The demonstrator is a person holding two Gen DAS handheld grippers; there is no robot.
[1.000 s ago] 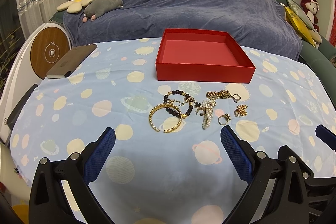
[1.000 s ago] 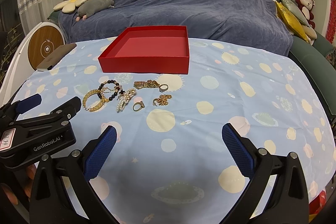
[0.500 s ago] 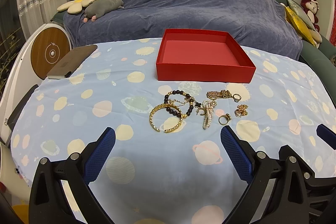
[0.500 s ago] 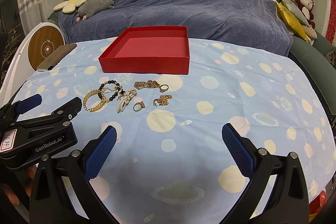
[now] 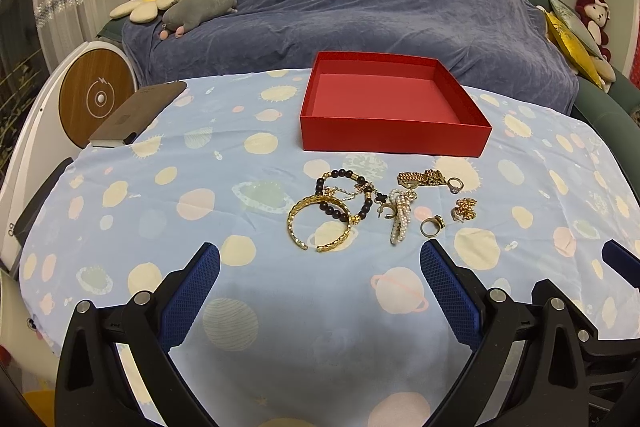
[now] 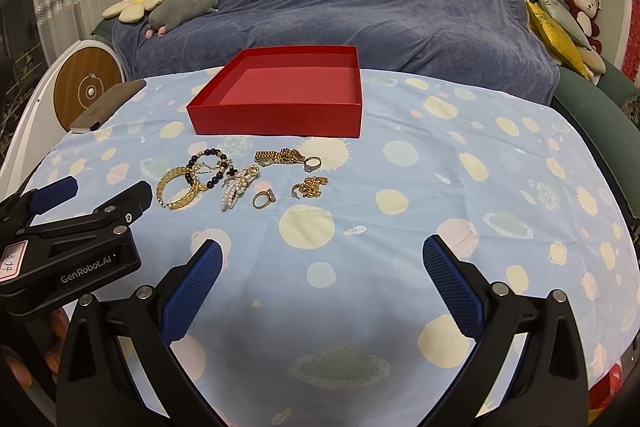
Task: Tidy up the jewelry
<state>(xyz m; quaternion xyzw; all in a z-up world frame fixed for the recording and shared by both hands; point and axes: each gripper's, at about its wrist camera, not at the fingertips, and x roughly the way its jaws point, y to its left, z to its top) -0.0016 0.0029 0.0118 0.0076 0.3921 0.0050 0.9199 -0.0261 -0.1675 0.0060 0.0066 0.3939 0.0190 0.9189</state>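
Both grippers, left gripper (image 5: pixel 320 263) and right gripper (image 6: pixel 322 261), are sitting wide open, basically not budging (nothing grabbed), so jewelry pile (image 5: pixel 380 205) is waiting beside the empty red box (image 5: pixel 394 137).

A: We're looking at the surface (image 5: pixel 208 211), draped in a pale blue cloth (image 6: pixel 460 187) printed with planets and suns.

B: And toward the back we've got the red box (image 5: pixel 394 137), open-topped, sitting flat on it.

A: Just in front of that, a cluster: gold cuff bangle (image 5: pixel 320 225), with a dark bead bracelet (image 5: pixel 344 193) overlapping it.

B: Beside them we see a pearl piece (image 5: pixel 400 221), a gold ring (image 5: pixel 431 226), a gold link chain (image 5: pixel 420 179) touching a silver ring (image 5: pixel 455 184), and a small gold chain heap (image 5: pixel 465 209).

A: Far left corner, a brown pad (image 5: pixel 138 115) lies on the edge.
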